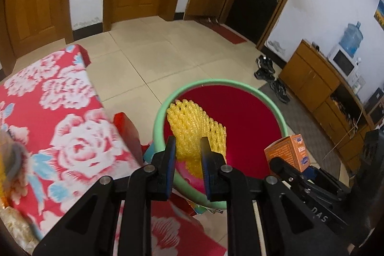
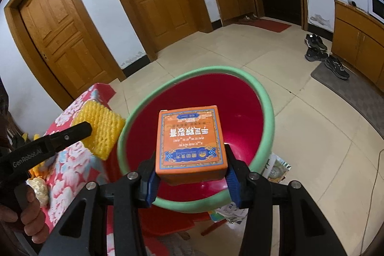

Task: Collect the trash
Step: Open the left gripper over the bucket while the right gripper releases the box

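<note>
My left gripper (image 1: 188, 148) is shut on a yellow foam fruit net (image 1: 195, 128) and holds it over the near left rim of a red basin with a green rim (image 1: 163, 107). My right gripper (image 2: 190, 167) is shut on an orange carton box (image 2: 190, 138) and holds it above the same basin (image 2: 268, 121). In the right wrist view the left gripper (image 2: 86, 130) and the foam net (image 2: 100, 128) show at the left, beside the basin. The orange box (image 1: 288, 150) shows at the right in the left wrist view.
A table with a red floral cloth (image 1: 55, 112) is on the left, with yellow and pale scraps (image 2: 38, 184) on it. Paper wrappers (image 2: 276, 167) lie on the floor by the basin. Shoes (image 2: 316, 47), a grey mat (image 2: 348, 85) and a wooden cabinet (image 1: 316, 83) stand to the right.
</note>
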